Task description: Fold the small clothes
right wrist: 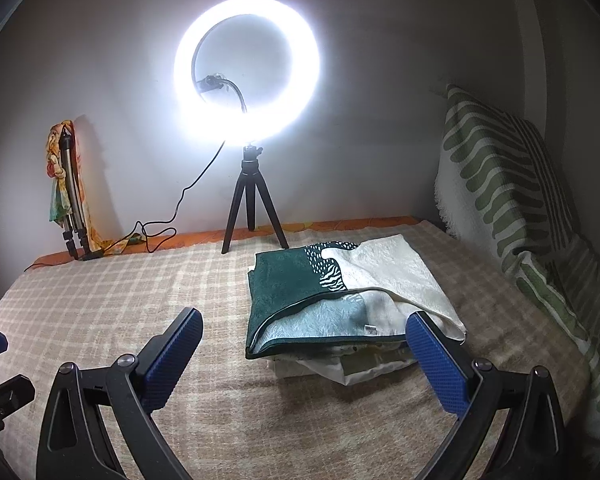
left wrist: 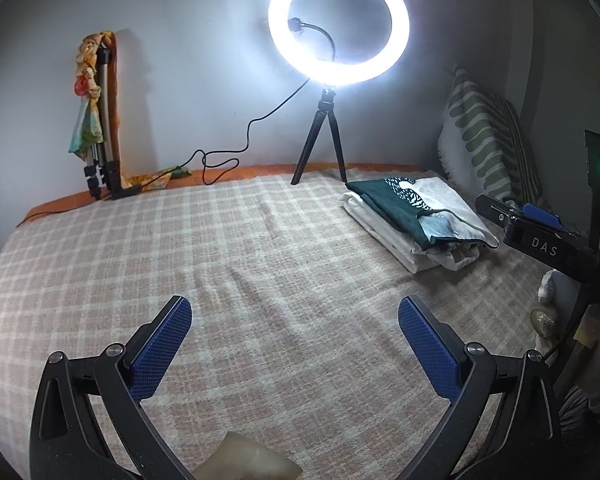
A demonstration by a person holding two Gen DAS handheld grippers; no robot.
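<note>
Checked bedding [left wrist: 260, 264] is covering the bed under a glowing ring light [left wrist: 339, 24]. Both the left hand-held gripper [left wrist: 295, 322] and right hand-held gripper [right wrist: 305, 334] are hovering spread and empty. Folded clothes [right wrist: 340, 300] are sitting stacked just ahead of the right one; judging by this, the next move is fetching a fresh garment.

The checked blanket [left wrist: 260, 248] on the bed lies bare and flat ahead of the left hand-held gripper [left wrist: 295, 312], open all the way back to the ring light tripod [left wrist: 320, 148], its trailing cable [left wrist: 228, 156] and the folded tripod [left wrist: 104, 128] leaning on the wall. To the right the stack of folded clothes [right wrist: 340, 300] blocks the way, with the right hand-held gripper [right wrist: 305, 330] spread wide just before it. The green-patterned pillow [right wrist: 508, 184] walls off the right edge beyond the stack.
</note>
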